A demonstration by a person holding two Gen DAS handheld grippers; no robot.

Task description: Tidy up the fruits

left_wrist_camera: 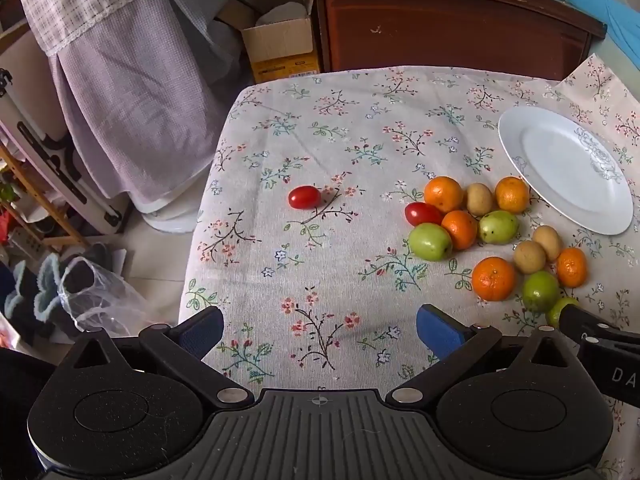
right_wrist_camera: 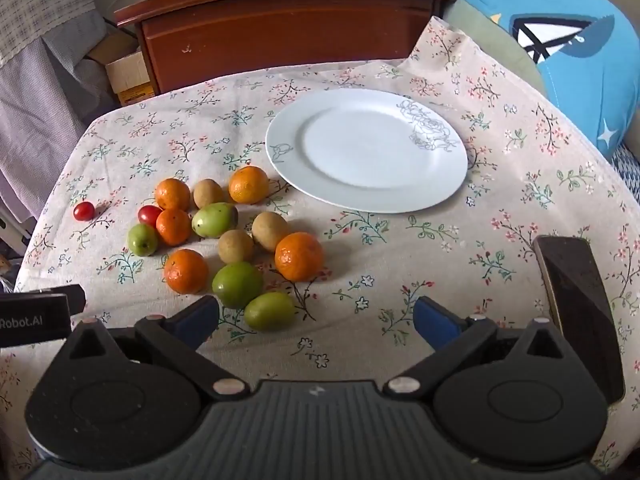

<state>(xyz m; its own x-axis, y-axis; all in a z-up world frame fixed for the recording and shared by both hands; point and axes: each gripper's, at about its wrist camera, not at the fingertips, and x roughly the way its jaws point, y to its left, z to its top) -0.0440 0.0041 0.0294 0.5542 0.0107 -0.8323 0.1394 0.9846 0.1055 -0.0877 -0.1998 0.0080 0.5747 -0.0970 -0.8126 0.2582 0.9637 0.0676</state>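
Note:
A pile of fruit lies on the floral tablecloth: several oranges [right_wrist_camera: 298, 256], green jujubes [right_wrist_camera: 237, 284], brown longans [right_wrist_camera: 270, 231] and a cherry tomato [right_wrist_camera: 149, 215]. One cherry tomato [left_wrist_camera: 305, 197] lies apart to the left, also in the right wrist view [right_wrist_camera: 84, 211]. An empty white plate [right_wrist_camera: 366, 156] sits behind the pile, also in the left wrist view [left_wrist_camera: 564, 168]. My left gripper [left_wrist_camera: 320, 330] is open and empty above the cloth, left of the pile. My right gripper [right_wrist_camera: 316, 320] is open and empty, just in front of the nearest green jujube [right_wrist_camera: 269, 310].
A dark phone-like slab [right_wrist_camera: 576, 296] lies on the table at the right. A wooden headboard [right_wrist_camera: 288, 28] stands behind the table, a blue pillow [right_wrist_camera: 568, 40] to the right. The table's left edge [left_wrist_camera: 200, 216] drops to a cluttered floor with a cardboard box [left_wrist_camera: 280, 44].

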